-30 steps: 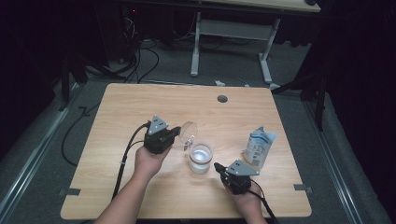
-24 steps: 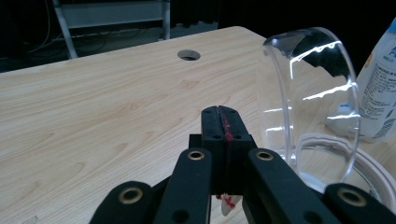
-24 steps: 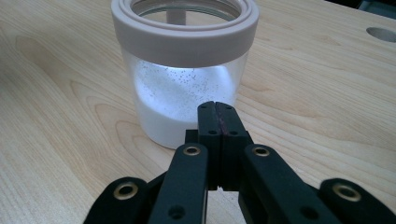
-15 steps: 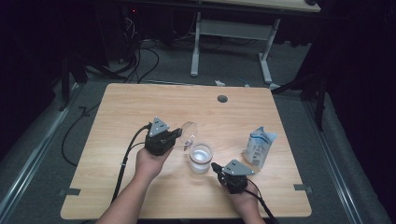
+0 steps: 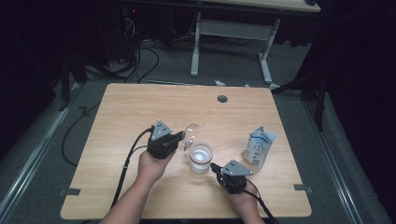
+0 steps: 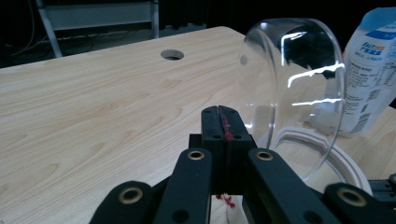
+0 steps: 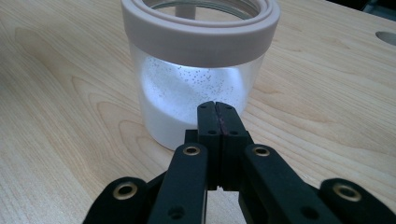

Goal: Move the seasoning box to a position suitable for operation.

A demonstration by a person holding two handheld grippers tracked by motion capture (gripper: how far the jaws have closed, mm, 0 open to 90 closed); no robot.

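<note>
A clear jar with a white ring rim and white powder inside stands near the table's middle. A clear domed lid tilts on edge at the jar's far-left rim. My left gripper is shut and empty, its tips right beside the lid; I cannot tell whether they touch. In the left gripper view the jaws are pressed together, with the jar's rim low at the right. My right gripper is shut and empty, its tips pointing at the jar's lower wall, close to it.
A white and blue pouch stands right of the jar, also seen in the left gripper view. A round cable hole lies near the table's far edge. Bare wood spreads across the table's left and far parts.
My left gripper has edged slightly toward the near side. The lid, the jar and my right gripper stay as they were.
</note>
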